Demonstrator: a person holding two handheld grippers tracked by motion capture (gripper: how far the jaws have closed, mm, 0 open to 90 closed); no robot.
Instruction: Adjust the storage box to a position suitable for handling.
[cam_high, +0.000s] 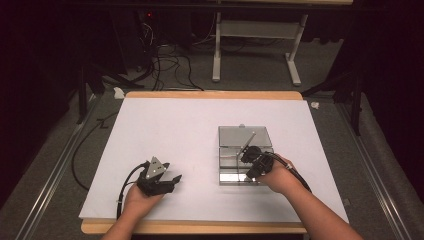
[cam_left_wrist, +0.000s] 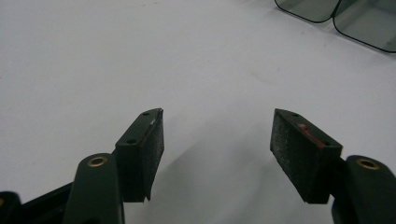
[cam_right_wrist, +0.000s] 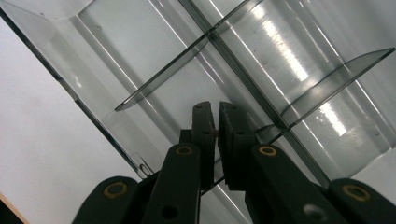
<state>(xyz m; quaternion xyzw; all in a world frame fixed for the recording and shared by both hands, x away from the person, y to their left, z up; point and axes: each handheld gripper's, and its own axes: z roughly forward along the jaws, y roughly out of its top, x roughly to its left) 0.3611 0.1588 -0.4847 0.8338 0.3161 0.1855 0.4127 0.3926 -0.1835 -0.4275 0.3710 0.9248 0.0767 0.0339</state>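
Box: a clear plastic organiser box (cam_high: 244, 136) lies open on the white tabletop (cam_high: 190, 130), right of centre, toward the near edge; its lid lies flat beyond the tray.
Dividers: thin clear divider strips (cam_right_wrist: 161, 74) cross a long central rib inside the tray; one strip (cam_high: 248, 140) stands tilted above the box in the high view.
Right gripper: the right gripper (cam_high: 251, 161) is over the near half of the tray, jaws drawn almost together; they seem to pinch a clear strip edge, though its glassy edge is hard to trace between the pads (cam_right_wrist: 204, 135).
Left gripper: the left gripper (cam_high: 172, 181) rests near the near edge, left of the box and well apart from it, jaws spread wide with only bare tabletop between them.
Around: beyond the far edge, floor cables (cam_high: 170, 65) and a white table frame (cam_high: 255, 45).
In the way: the right hand (cam_high: 277, 175) covers the tray's near right corner.
Cut off: in the left gripper view, two rounded box corners (cam_left_wrist: 336, 14) are clipped at the top edge.
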